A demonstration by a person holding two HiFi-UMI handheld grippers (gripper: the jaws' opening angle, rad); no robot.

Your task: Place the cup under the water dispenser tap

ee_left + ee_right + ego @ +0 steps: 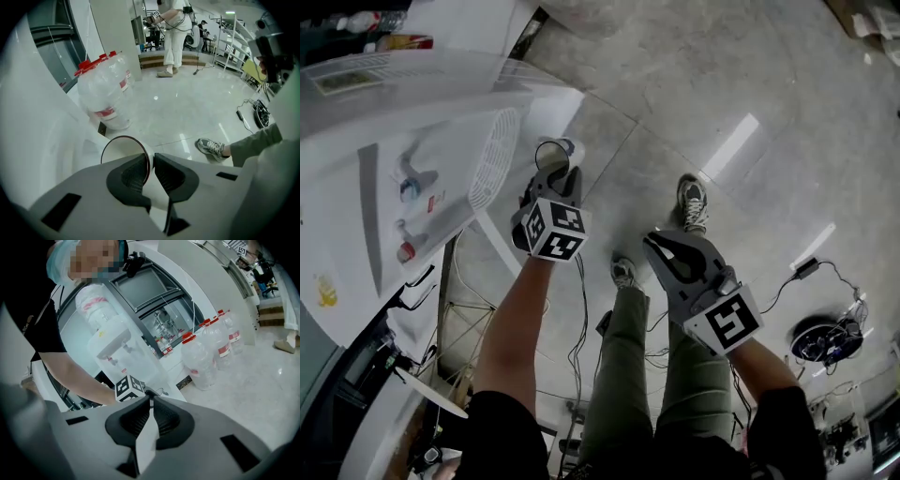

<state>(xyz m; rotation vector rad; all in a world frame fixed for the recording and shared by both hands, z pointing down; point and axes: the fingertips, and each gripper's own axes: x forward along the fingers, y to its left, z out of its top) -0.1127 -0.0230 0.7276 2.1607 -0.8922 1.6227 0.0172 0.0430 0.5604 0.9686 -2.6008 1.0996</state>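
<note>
While the left gripper [557, 174] is pinching the wall of the white cup [561, 148] at its rim, one jaw inside and one outside, the cup is hanging in the air just off the front of the water dispenser [366, 202]. In the left gripper view the cup [123, 151] is showing its open mouth with a dark rim line, tilted sideways between the pads. The left gripper [151, 167] is clearly clamping it. The right gripper [660, 247] is waiting lower and to the side, near the person's legs. Its jaws are sitting together with nothing between them, as the right gripper view [151, 405] shows.

Picking up the cup looks done. What is remaining is the placing: the cup is not yet under either the blue tap [411, 180] or the red tap [405, 249], and it is lying beside the ribbed tray [492, 159] rather than on it. It probably needs turning upright too before it is set down.
</note>
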